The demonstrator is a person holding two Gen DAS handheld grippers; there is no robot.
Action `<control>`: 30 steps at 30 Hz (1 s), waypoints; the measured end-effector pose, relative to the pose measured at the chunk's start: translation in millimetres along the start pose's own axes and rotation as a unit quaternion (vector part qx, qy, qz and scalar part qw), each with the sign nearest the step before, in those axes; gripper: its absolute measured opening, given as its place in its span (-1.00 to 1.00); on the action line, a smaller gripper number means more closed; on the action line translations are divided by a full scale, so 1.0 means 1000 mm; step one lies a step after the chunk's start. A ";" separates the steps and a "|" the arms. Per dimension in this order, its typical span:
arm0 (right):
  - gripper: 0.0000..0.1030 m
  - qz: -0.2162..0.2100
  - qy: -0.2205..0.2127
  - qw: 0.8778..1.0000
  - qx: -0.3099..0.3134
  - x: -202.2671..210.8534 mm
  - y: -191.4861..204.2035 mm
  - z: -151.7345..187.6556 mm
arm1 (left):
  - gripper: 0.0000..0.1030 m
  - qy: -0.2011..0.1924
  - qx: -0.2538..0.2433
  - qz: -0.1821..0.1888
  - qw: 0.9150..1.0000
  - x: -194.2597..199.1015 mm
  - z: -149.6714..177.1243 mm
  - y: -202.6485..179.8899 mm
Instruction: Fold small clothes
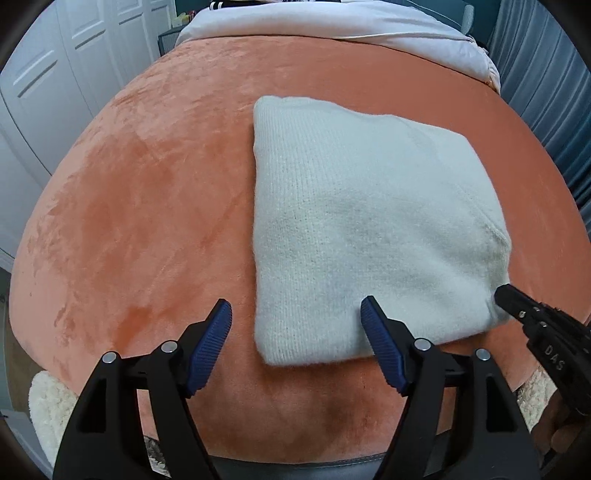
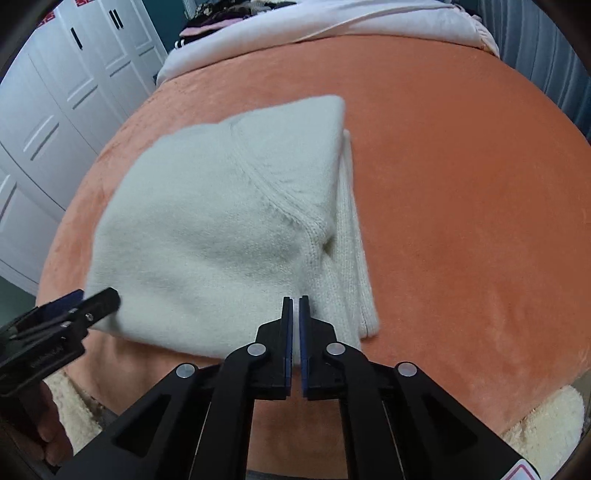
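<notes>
And here's the folded cream-white knitted sweater [image 1: 369,229], lying flat on the orange velvety bed cover [image 1: 147,203]. The left tool [image 1: 295,314] stands wide open, its blue ribbed pads astride the sweater's near left corner, not pressing it. The right tool [image 2: 294,306] is pinched almost shut at the near right edge, a thin sliver of cream knit showing between its pads.

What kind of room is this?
Most likely a bedroom. A bed with an orange cover fills the view, a folded white sweater lies on it, and white wardrobe doors stand along the wall. More clothes are piled at the bed's far end.
</notes>
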State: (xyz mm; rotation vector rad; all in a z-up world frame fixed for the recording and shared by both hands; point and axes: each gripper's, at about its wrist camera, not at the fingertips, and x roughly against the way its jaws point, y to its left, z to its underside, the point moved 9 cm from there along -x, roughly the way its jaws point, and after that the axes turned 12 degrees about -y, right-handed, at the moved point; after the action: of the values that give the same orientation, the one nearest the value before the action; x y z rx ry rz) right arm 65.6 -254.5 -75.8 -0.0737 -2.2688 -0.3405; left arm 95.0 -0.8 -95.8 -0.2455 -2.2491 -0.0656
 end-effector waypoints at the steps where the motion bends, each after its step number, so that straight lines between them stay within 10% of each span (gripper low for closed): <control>1: -0.83 -0.001 -0.012 1.000 0.001 0.011 0.003 -0.002 | 0.47 -0.008 -0.006 -0.002 1.000 0.005 0.000 -0.002; 30: -0.44 0.073 -0.082 0.994 0.008 0.063 0.002 0.079 | 0.65 -0.109 -0.035 -0.054 0.992 0.063 0.047 -0.017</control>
State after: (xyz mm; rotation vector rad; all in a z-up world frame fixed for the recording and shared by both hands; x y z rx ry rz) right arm -33.5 -235.6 -77.7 -0.2674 -2.4106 -0.2458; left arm 16.5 -1.8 -76.4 -0.1759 -2.4798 -0.1825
